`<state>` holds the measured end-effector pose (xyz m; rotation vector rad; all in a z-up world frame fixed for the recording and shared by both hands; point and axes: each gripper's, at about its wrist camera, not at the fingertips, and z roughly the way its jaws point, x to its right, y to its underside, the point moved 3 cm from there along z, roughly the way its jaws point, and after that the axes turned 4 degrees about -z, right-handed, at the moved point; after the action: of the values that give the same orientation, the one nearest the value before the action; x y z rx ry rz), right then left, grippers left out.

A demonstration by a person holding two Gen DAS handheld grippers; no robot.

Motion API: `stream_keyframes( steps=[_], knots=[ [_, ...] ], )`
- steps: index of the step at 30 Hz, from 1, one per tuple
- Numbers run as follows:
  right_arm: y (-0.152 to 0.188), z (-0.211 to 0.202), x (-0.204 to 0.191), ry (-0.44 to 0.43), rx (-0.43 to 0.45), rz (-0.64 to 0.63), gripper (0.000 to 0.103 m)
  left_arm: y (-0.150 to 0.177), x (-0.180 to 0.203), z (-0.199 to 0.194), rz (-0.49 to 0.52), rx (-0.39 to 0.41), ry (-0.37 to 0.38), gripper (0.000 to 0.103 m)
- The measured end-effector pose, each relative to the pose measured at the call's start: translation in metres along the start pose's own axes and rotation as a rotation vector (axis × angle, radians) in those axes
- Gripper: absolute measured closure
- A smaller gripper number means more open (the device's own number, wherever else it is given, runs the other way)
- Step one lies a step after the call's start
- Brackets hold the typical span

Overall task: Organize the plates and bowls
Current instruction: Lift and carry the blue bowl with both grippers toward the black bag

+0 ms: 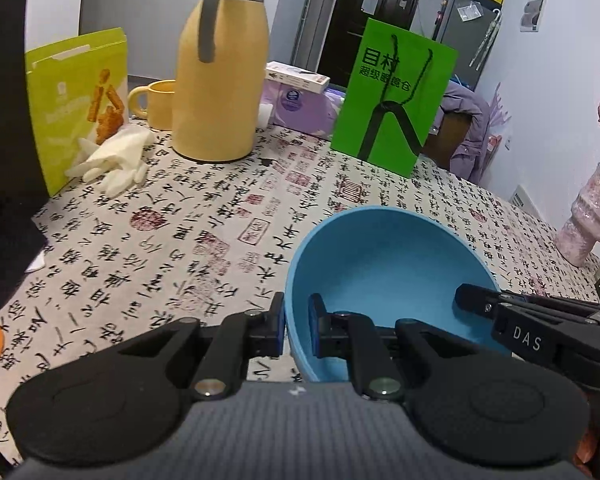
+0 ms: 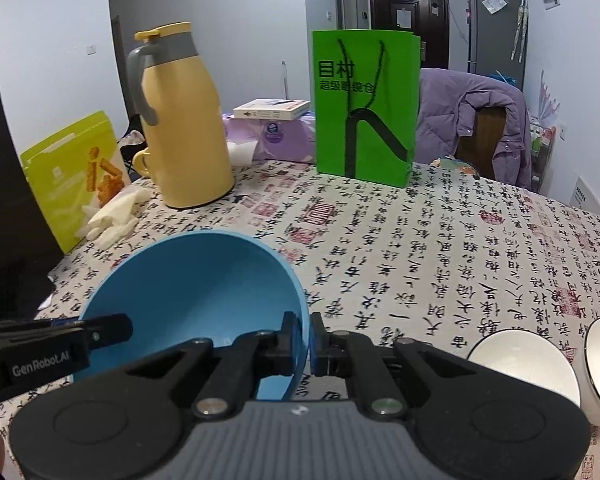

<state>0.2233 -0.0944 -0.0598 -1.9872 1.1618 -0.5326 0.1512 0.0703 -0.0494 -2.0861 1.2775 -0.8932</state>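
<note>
Both grippers, left gripper [image 1: 294, 330] and right gripper [image 2: 306, 340], are clenched on opposite rims of the blue bowl [image 1: 384, 268], held above the bench [image 1: 220, 240]; it looks light, stiff, smooth plastic, likely slippery.

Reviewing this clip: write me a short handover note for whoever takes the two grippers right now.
Left gripper: shut on the blue bowl, clamping its left rim.
Right gripper: shut on the opposite rim of the same bowl, which is tilted between the two.
Two white bowls sit on the tablecloth to the right, near the table edge.
Done: blue bowl gripped by both.
Left: set it down with the white bowls, probably stacked. No plates in view.
</note>
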Motion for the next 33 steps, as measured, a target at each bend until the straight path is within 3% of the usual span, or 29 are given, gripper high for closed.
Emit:
stream_keyframes(
  steps=[33],
  knots=[
    [0.018, -0.015, -0.109, -0.089, -0.018, -0.093, 0.096, 0.018, -0.1, -0.062, -0.112, 0.063, -0.059, 0.091]
  ],
)
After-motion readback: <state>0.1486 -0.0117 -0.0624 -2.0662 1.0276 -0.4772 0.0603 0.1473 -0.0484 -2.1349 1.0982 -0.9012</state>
